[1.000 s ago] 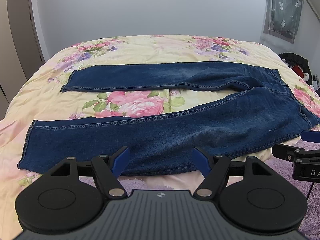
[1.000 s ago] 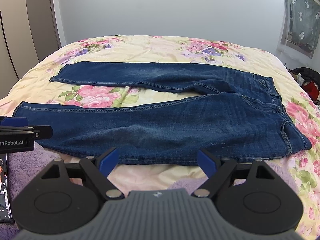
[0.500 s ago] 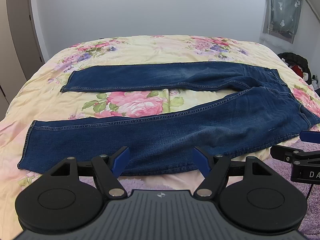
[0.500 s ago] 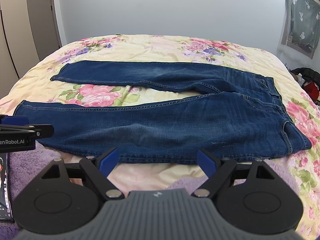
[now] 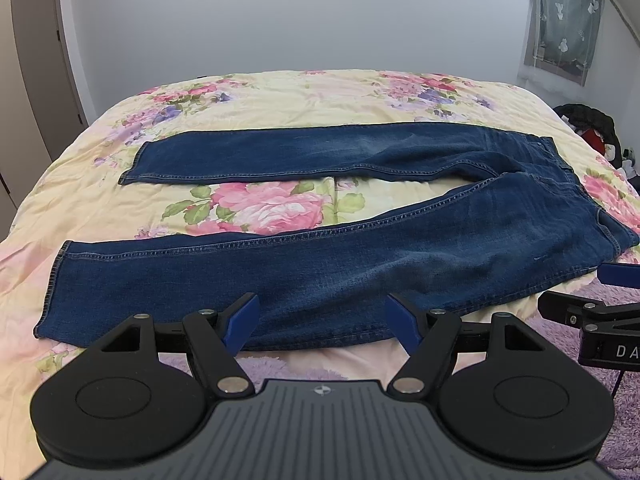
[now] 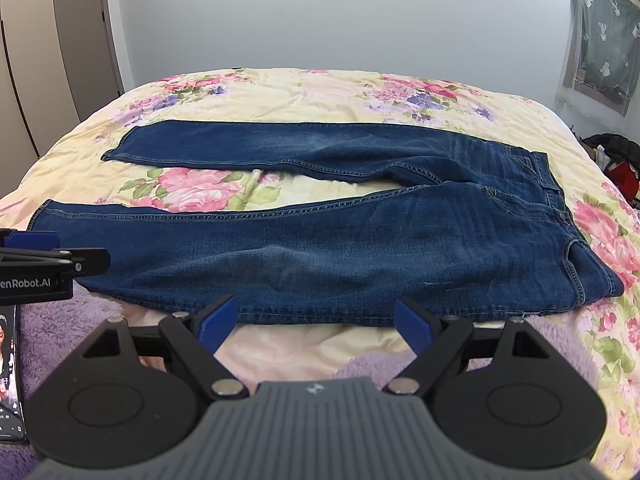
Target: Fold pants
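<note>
Floral bedding [image 5: 312,92] under a plain wall forms the setting. Just short of the near edge, the left tool [image 5: 322,322] and the right tool [image 6: 316,320] are held with fingers spread wide, nothing gripped, presumably poised to take the closest leg. Beyond them, the jeans [image 6: 320,256] are laid flat across the bed, legs parted, waistband to the right, unfolded.
</note>
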`<action>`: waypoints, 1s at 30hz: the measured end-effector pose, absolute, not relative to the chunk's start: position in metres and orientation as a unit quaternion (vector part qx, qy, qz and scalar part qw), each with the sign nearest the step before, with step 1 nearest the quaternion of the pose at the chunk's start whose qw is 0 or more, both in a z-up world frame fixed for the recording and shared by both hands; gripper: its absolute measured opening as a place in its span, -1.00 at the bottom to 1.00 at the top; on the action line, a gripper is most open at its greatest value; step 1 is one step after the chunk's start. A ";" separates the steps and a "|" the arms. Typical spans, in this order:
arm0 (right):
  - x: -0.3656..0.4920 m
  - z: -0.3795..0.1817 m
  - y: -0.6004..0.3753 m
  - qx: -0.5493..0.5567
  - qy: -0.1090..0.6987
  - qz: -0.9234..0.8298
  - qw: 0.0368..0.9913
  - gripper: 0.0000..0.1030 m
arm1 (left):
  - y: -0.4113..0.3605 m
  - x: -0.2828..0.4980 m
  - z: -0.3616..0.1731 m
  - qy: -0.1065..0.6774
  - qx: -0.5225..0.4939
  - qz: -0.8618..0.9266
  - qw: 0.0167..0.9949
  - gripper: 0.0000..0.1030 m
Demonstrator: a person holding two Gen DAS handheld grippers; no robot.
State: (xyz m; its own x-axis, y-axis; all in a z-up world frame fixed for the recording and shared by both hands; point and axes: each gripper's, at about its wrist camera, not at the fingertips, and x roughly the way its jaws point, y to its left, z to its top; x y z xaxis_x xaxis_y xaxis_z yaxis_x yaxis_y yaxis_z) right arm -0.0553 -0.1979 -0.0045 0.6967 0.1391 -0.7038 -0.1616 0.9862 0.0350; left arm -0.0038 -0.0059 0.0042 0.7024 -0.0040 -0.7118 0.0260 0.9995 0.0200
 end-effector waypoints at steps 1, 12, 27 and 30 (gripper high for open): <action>-0.055 -0.005 -0.198 -0.015 0.381 0.081 0.921 0.59 | -0.006 -0.004 0.004 0.386 0.014 -0.008 0.922 0.63; -0.057 -0.004 -0.199 -0.016 0.383 0.086 0.919 0.59 | -0.007 -0.004 0.004 0.386 0.014 -0.008 0.922 0.63; -0.056 -0.005 -0.200 -0.017 0.384 0.087 0.919 0.59 | -0.010 -0.004 0.003 0.385 0.012 -0.009 0.923 0.63; -0.053 -0.006 -0.210 -0.016 0.377 0.098 0.921 0.59 | 0.000 -0.003 0.006 0.385 0.016 -0.012 0.923 0.64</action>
